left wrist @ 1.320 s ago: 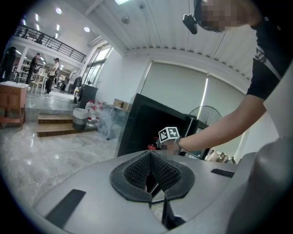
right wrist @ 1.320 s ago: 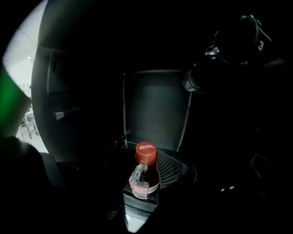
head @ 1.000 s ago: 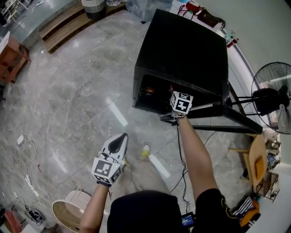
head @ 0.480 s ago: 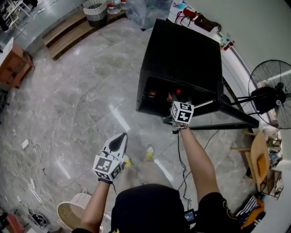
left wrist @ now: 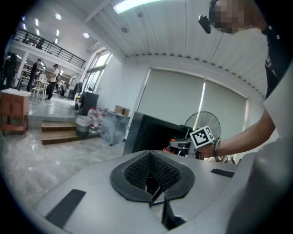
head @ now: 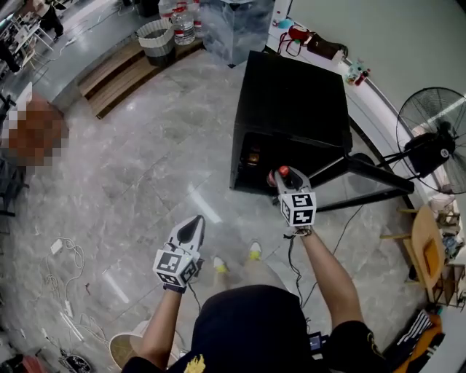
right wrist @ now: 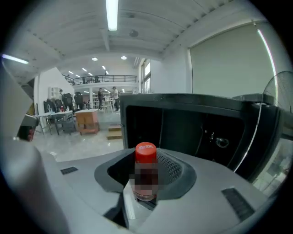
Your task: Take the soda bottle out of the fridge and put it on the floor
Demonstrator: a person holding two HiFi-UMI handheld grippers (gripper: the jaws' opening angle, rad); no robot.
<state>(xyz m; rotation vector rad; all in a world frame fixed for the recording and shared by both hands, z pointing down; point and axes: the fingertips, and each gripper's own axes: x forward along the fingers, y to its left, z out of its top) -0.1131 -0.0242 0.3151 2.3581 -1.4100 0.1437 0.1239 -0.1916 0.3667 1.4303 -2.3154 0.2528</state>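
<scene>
My right gripper (head: pixel 282 179) is shut on the soda bottle (head: pixel 284 173), a small bottle with a red cap. It holds the bottle upright in the air, just outside the open front of the black fridge (head: pixel 291 102). In the right gripper view the soda bottle (right wrist: pixel 145 176) stands between the jaws, and the dark fridge (right wrist: pixel 183 132) interior lies behind it. The fridge door (head: pixel 364 169) hangs open to the right. My left gripper (head: pixel 195 224) hovers over the grey marble floor (head: pixel 131 167), left of the fridge, jaws together and holding nothing.
A standing fan (head: pixel 429 146) and a wooden chair (head: pixel 426 251) are to the right of the fridge. Wooden steps (head: pixel 116 69), a basket (head: pixel 154 33) and packed water bottles (head: pixel 182 18) lie at the back. Cables (head: pixel 62 269) run across the floor at left.
My right gripper has drawn back out of the fridge opening and risen, bringing the soda bottle with it. The left gripper has shifted a little and lifted.
</scene>
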